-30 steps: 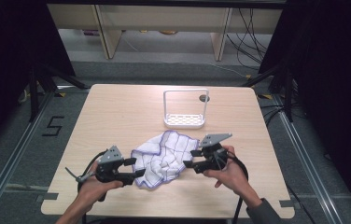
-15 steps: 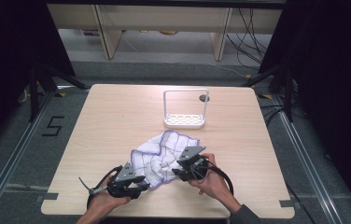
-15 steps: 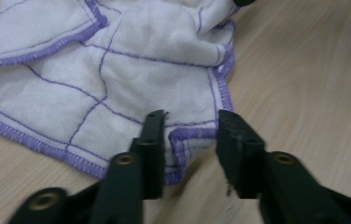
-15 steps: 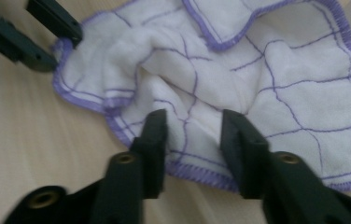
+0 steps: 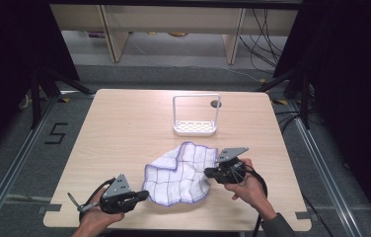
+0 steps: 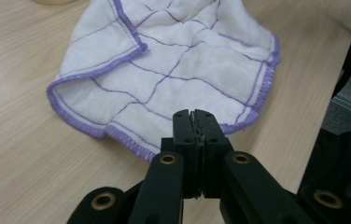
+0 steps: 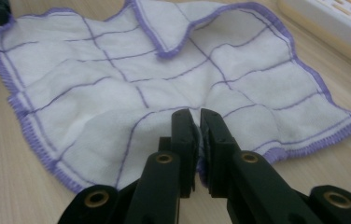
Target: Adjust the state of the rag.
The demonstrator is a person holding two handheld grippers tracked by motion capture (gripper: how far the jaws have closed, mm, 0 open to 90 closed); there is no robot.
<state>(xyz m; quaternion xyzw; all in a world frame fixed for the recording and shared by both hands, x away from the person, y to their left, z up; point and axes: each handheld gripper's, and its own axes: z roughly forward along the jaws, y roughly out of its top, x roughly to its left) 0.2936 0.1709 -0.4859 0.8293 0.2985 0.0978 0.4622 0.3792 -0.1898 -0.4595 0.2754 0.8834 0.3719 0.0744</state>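
Note:
A white cloth [image 5: 181, 173] with a purple grid and purple hem lies rumpled on the wooden table [image 5: 124, 123], one corner folded over. My left gripper [image 5: 144, 195] sits at the cloth's near-left hem. In the left gripper view its jaws [image 6: 194, 114] have just closed over the hem of the cloth [image 6: 173, 60]. My right gripper [image 5: 208, 173] is at the cloth's right edge. In the right gripper view its jaws [image 7: 196, 114] have just closed too, with the purple hem of the cloth [image 7: 117, 79] pinched between them.
A white wire-framed rack [image 5: 196, 129] stands behind the cloth at the table's middle back, and its base [image 7: 332, 18] appears in the right gripper view. A small dark round spot [image 5: 216, 103] marks the table beside it. Bare wood lies to the left and right.
Both grippers have dropped onto the cloth's edges and their jaws have closed. The left hand slid right to the near-left hem; the right hand dipped in toward the cloth and back out to the right.

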